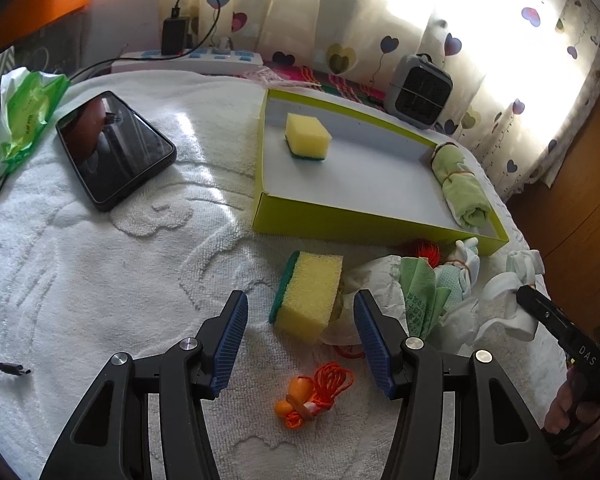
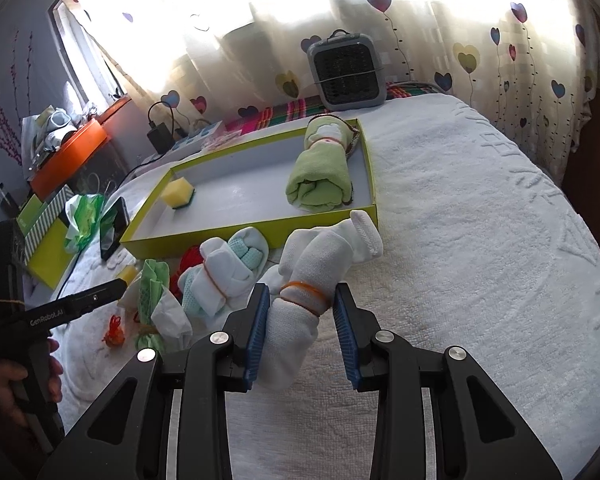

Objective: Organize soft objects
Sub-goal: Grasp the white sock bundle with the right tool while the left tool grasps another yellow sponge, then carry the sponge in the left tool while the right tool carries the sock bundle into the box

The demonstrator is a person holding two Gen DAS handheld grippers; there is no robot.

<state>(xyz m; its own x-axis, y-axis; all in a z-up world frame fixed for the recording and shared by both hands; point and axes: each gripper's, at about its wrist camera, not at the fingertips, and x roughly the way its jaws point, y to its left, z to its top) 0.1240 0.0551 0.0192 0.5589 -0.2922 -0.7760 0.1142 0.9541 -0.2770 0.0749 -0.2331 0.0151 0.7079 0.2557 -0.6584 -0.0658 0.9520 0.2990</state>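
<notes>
While the right gripper [image 2: 302, 334] clamps its blue pads on the white sock bundle [image 2: 304, 280], whose free end points toward one o'clock at the green tray [image 2: 260, 232], the left gripper [image 1: 302, 342] hangs with jaws apart, empty, the yellow sponge [image 1: 308, 292] lying just beyond them at twelve o'clock on the white towel [image 1: 100, 264].

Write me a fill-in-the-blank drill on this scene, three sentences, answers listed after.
1. The yellow-green tray holds a rolled green towel and one yellow ____.
2. The band around the white cloth bundle between the right gripper's fingers is ____ in colour.
3. The phone lies to the ____ of the tray in the left wrist view.

Missing words: sponge; orange; left
</notes>
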